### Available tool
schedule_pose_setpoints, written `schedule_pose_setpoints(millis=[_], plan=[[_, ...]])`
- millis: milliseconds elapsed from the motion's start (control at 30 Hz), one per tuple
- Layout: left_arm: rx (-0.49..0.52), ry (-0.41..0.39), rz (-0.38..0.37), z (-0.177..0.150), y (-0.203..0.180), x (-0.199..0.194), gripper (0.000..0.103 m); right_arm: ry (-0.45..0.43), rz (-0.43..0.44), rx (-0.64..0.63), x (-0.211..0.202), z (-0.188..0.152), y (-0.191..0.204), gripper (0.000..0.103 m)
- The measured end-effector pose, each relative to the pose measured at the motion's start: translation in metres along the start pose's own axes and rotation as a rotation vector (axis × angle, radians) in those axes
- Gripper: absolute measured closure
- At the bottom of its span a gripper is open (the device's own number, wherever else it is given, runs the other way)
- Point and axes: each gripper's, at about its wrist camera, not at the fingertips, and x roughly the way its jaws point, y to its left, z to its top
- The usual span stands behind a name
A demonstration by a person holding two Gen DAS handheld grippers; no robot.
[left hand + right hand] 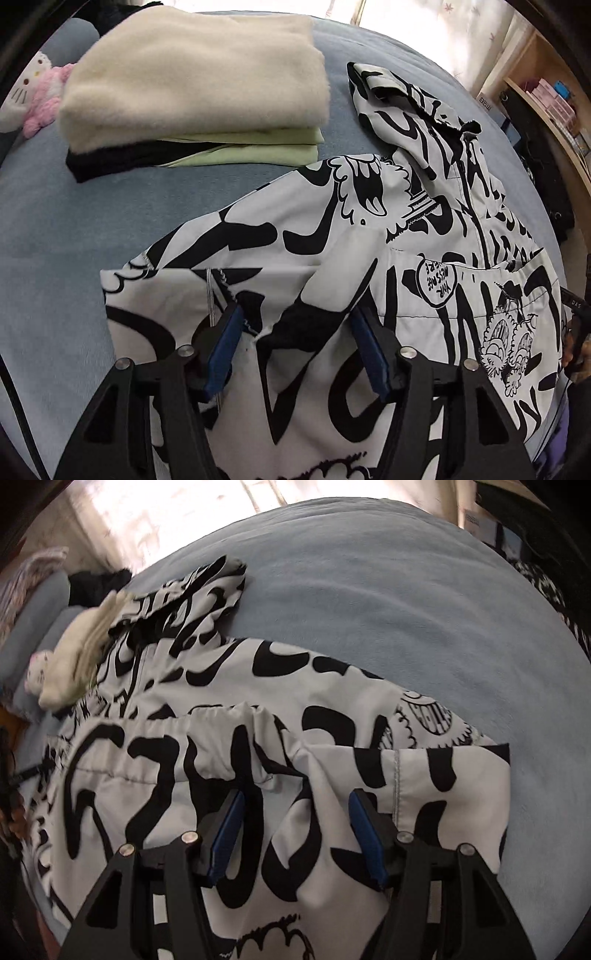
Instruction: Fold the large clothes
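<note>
Left wrist view: the black-and-white jacket point(332, 240), soft and light-looking (best pinched at a hem), lies on the bed point(74, 229) beneath both grippers' spread fingers point(221, 347), nothing clamped.

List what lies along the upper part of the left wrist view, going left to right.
Hello Kitty plush → stack of folded clothes topped by a cream fleece → bare blue bed cover → hood end of the black-and-white printed jacket → wooden shelf.
</note>
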Motion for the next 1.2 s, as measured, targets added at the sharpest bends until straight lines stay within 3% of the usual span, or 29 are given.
schedule_pose_setpoints(millis=[67,100,167,233,367,600,733,867,1000,1067,1200], plan=[[0.014,0.005,0.007,0.000,-0.002,0.003,0.042,-0.013,0.001,-0.011,0.000,0.000,0.004,0.068],[0.023,0.002,0.012,0.000,-0.004,0.003,0.044,-0.013,0.003,-0.010,0.000,-0.001,0.005,0.086],[0.051,-0.015,0.010,-0.003,-0.012,0.001,0.069,-0.026,-0.021,-0.003,-0.001,-0.003,0.006,0.091],[0.062,-0.043,0.057,-0.008,-0.024,-0.004,0.083,-0.063,-0.034,0.015,-0.008,-0.008,0.006,0.097],[0.076,-0.119,0.148,-0.015,-0.041,-0.028,0.094,-0.166,-0.055,0.094,-0.035,-0.016,0.005,0.098],[0.033,-0.313,0.188,0.007,-0.060,-0.089,0.096,-0.358,-0.064,0.163,-0.092,-0.008,0.005,0.098],[0.017,-0.335,0.212,0.033,-0.064,-0.083,0.096,-0.412,-0.073,0.194,-0.091,0.018,0.004,0.098],[-0.025,-0.302,0.226,0.054,-0.056,-0.045,0.096,-0.356,-0.126,0.214,-0.046,0.042,0.000,0.098],[-0.024,-0.196,0.270,0.055,-0.043,0.020,0.096,-0.159,-0.182,0.248,0.030,0.046,-0.014,0.097],[-0.039,-0.176,0.259,0.046,-0.033,0.044,0.096,-0.162,-0.193,0.239,0.042,0.042,-0.015,0.096],[-0.060,-0.215,0.224,0.041,-0.026,0.043,0.093,-0.167,-0.202,0.213,0.040,0.044,-0.011,0.090]])
